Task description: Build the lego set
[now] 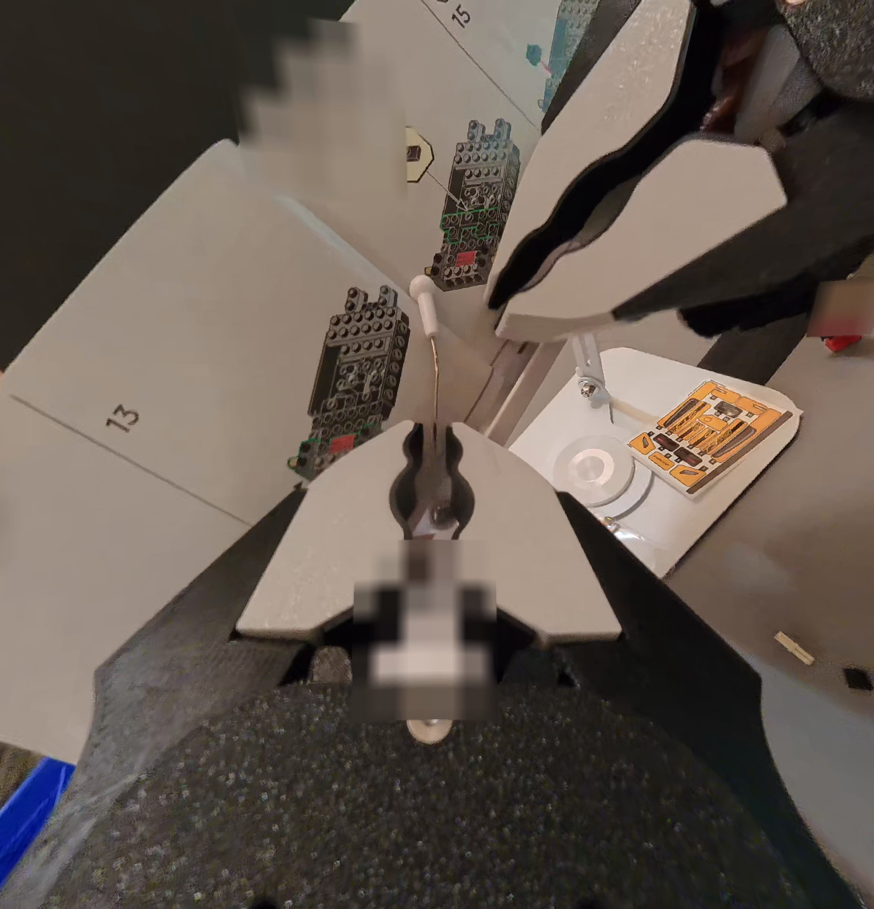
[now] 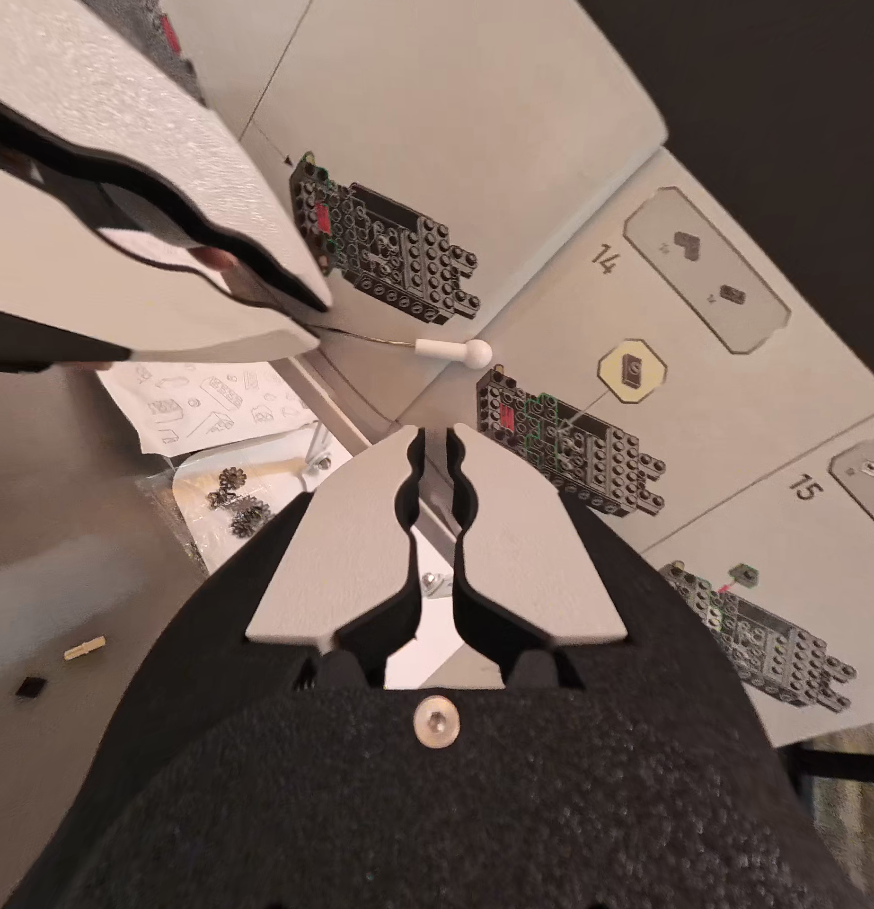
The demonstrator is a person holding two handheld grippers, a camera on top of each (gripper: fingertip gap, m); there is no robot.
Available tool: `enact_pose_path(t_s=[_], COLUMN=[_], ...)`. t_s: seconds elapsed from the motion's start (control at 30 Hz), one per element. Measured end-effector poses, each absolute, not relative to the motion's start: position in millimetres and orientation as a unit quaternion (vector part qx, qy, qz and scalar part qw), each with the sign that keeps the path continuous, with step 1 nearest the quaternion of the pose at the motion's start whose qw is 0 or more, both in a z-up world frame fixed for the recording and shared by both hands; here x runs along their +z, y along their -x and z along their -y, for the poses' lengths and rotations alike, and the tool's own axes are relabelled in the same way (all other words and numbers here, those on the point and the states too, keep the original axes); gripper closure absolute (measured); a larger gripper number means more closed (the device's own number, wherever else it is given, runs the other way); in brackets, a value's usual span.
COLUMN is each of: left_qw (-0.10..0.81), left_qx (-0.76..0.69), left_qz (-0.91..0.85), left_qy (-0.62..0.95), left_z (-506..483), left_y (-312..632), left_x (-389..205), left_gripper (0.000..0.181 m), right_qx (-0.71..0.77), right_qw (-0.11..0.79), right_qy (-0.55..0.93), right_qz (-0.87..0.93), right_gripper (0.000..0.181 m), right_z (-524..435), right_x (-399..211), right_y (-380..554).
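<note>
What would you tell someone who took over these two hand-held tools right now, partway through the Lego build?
Left tool: shut on a thin wire with a white tip, in front of the open instruction booklet.
Right tool: slightly open, empty, pointed at the booklet.
Parts: black gears, a tan pin and a small black piece lie loose on the table. The sticker sheet is beside the booklet.
Done: cannot tell, as no built model is in view.
Left: probably settle the pages with the wire, then pick up parts and build.
</note>
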State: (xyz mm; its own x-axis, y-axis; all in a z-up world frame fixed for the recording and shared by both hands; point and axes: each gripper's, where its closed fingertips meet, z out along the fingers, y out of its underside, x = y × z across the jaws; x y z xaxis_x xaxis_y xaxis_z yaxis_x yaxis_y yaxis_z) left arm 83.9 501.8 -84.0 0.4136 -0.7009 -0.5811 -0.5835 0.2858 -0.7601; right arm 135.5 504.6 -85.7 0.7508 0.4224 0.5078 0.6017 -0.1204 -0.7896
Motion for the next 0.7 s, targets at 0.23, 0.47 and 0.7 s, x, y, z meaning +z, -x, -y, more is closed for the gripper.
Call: enact_pose_path(t_s=[0.23,0.47,0.7], left_qw=[0.592,0.605,0.610], left_qx=[-0.053,-0.044,-0.041], left_qz=[-0.524,-0.517,-0.478], left_qy=[0.610,0.604,0.631], left_z=[-501,-500,-510], left_y=[-70,-72,-73], left_x=[-97,-100,-98], left_gripper=[0.171,0.169,0.180], right_qx=[-0.041,-0.063,-0.083], right_qw=[0.593,0.598,0.592], right_qy=[0.744,0.736,0.745], right_qz=[0.306,0.311,0.297], right_gripper=[0.170,0.171,0.172], right_z=[-508,-509,-509], right_x=[-75,-76,-82], right_y=[-141,-142,-148])
